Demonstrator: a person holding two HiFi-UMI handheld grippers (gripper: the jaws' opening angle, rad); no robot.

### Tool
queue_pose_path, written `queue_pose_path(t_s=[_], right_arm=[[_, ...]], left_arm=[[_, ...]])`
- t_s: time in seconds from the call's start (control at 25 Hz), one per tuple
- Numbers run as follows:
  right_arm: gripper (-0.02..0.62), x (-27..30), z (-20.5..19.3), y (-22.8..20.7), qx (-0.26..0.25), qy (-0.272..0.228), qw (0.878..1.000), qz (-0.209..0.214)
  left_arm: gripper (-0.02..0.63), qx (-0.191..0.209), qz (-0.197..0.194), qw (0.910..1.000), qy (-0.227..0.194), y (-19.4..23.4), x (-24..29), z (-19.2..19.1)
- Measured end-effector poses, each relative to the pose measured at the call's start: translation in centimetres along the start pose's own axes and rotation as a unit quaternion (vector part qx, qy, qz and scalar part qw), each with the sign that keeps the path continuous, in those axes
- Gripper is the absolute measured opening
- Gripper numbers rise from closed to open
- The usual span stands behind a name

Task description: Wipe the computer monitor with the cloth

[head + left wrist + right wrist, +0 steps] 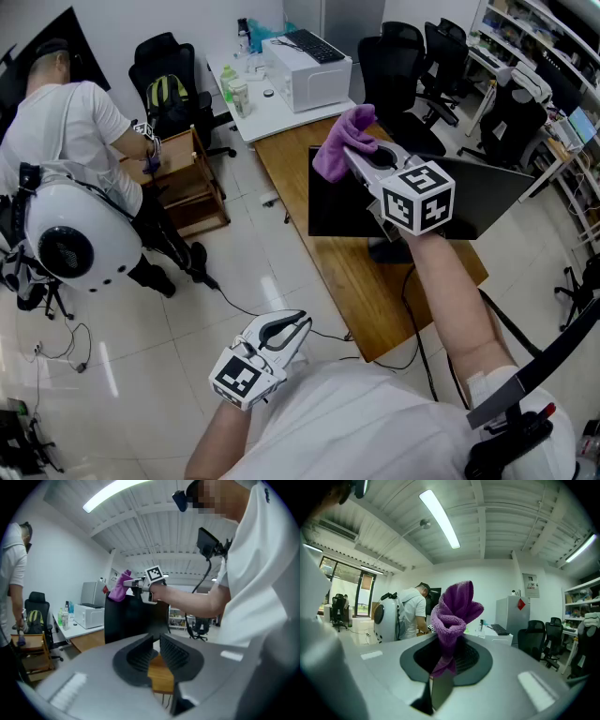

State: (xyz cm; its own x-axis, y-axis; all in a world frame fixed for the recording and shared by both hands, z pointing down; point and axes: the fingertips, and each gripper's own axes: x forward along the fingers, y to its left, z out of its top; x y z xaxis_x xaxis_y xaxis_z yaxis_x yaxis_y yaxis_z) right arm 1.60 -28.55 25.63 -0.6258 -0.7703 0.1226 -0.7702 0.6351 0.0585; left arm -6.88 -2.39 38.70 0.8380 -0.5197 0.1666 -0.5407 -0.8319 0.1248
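A black computer monitor stands on a wooden desk, its dark screen toward me. My right gripper is held over the monitor's top left corner and is shut on a bunched purple cloth. In the right gripper view the cloth sticks up from between the jaws of that gripper. My left gripper hangs low near my body, off the desk's near left corner, shut and empty. The left gripper view shows its own jaws together, with the monitor and the cloth beyond.
A white table behind the desk carries a white box-shaped machine and bottles. Black office chairs stand at the back right. At left a person in a white shirt bends over a wooden stand. Cables trail on the floor.
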Motion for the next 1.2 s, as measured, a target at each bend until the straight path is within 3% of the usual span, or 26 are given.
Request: queue_pose_path(t_s=[0.28,1.2], right_arm=[[0.051,-2.5,-0.3,-3.6,0.000,0.001,1.000,-0.021],[0.051,-13.1,-2.3,-13.7,0.011,-0.002,0.994,-0.108]], left_arm=[[0.064,0.016,0.000,0.9999,-0.006,-0.6,1.7,-0.4],[0.064,0.027,-0.064,0.9974,0.021,-5.5,8.9,0.7]])
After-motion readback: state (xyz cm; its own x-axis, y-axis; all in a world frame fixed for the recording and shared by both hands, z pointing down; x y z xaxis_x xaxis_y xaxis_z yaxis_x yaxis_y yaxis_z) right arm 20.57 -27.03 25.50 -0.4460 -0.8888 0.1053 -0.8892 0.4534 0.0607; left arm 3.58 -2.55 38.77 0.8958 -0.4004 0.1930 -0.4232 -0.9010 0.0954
